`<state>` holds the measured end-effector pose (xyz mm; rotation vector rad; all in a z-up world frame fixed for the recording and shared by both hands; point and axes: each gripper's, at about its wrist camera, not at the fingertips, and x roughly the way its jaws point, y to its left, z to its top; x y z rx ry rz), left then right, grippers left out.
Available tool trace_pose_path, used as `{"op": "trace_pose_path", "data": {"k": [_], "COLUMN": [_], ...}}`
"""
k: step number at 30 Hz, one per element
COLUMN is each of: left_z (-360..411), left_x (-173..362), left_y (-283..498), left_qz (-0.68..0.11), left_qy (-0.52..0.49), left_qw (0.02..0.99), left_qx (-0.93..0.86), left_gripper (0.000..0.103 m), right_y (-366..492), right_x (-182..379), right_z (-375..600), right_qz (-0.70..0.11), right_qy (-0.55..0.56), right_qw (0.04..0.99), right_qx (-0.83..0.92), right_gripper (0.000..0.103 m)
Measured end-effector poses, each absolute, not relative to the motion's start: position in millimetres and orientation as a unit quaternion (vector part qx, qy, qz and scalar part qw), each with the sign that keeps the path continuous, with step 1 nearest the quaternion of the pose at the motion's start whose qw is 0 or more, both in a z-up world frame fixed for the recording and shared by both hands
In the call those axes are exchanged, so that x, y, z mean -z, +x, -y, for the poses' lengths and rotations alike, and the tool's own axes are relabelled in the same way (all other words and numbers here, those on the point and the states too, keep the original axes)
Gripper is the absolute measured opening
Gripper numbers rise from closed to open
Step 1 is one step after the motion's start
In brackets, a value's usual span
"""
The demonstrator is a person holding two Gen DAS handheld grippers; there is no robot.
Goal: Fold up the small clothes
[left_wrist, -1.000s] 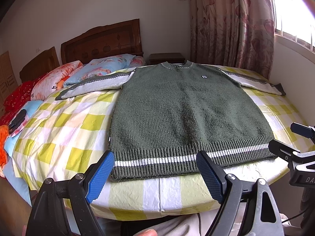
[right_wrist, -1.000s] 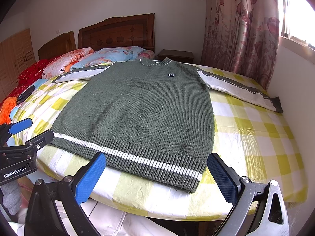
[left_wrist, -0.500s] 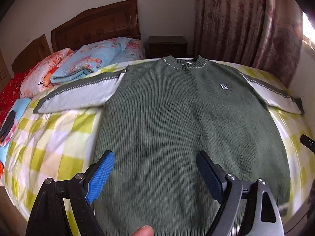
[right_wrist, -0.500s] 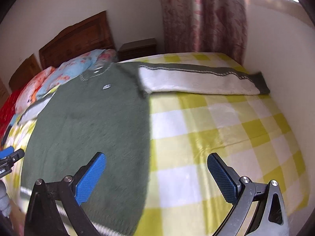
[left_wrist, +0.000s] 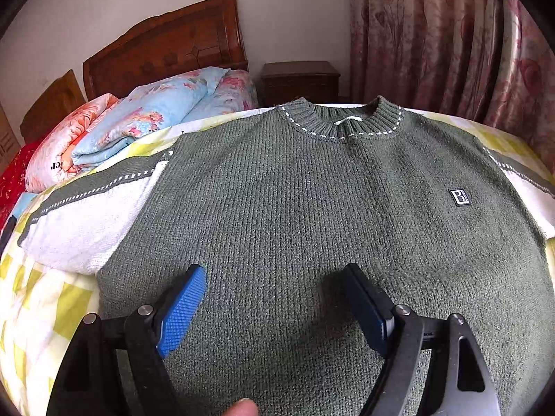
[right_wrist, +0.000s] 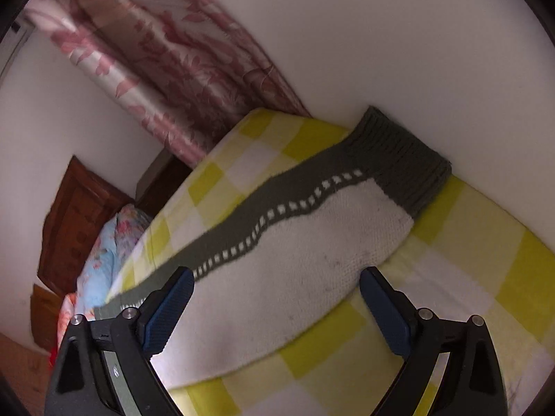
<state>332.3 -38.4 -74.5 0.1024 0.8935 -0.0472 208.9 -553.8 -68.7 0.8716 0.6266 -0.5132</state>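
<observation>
Soft daylight, no glare; left gripper (left_wrist: 274,306) drops faint shadows on the sweater (left_wrist: 312,208). Right view is motion-blurred, curtain (right_wrist: 180,69) smeared. Fisheye bends and vignettes edges.

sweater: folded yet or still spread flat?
Spread flat. The sweater lies face up on the bed, its sleeve stretched out sideways; no fold visible. Hem out of view.

One green sweater (left_wrist: 312,215), two white sleeves: left (left_wrist: 86,222), right (right_wrist: 295,277). Two grippers, left (left_wrist: 274,287) and right (right_wrist: 275,284). Two folded quilts far left (left_wrist: 145,118). One nightstand (left_wrist: 300,79). One curtain (left_wrist: 433,41). One headboard (left_wrist: 166,48).
</observation>
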Motion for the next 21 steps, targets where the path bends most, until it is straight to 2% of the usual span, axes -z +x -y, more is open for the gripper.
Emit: {"op": "trace_pose_path", "data": {"k": [3,9,11,14,17,21], "left_z": [18,21,21,19,19,20], "left_x": [79,80,80,80,81,80], "left_y": [336,342,344,348,351,348], "left_qz": [-0.456,-0.470,-0.469,-0.468,-0.468,-0.466], "left_qy": [-0.005,0.006,0.007,0.007,0.007,0.004], "left_qw": [0.889,0.882,0.883,0.883,0.883,0.884], "left_qx": [0.025,0.028,0.031,0.038,0.038,0.038], "left_gripper": [0.099,0.103,0.103,0.103,0.103,0.103], "right_y": [204,195,189,187,202,260], "right_x": [71,90,95,80,41,-1], "right_z": [568,577,579,567,530,441], "right_qz": [-0.255,-0.251,-0.227,-0.199,-0.179,-0.218], "right_qy": [0.460,0.499,0.513,0.486,0.427,0.341], "right_qw": [0.815,0.793,0.796,0.823,0.868,0.913], "right_qx": [0.241,0.243,0.229,0.218,0.179,0.059], "right_gripper": [0.103,0.103,0.103,0.103,0.103,0.103]}}
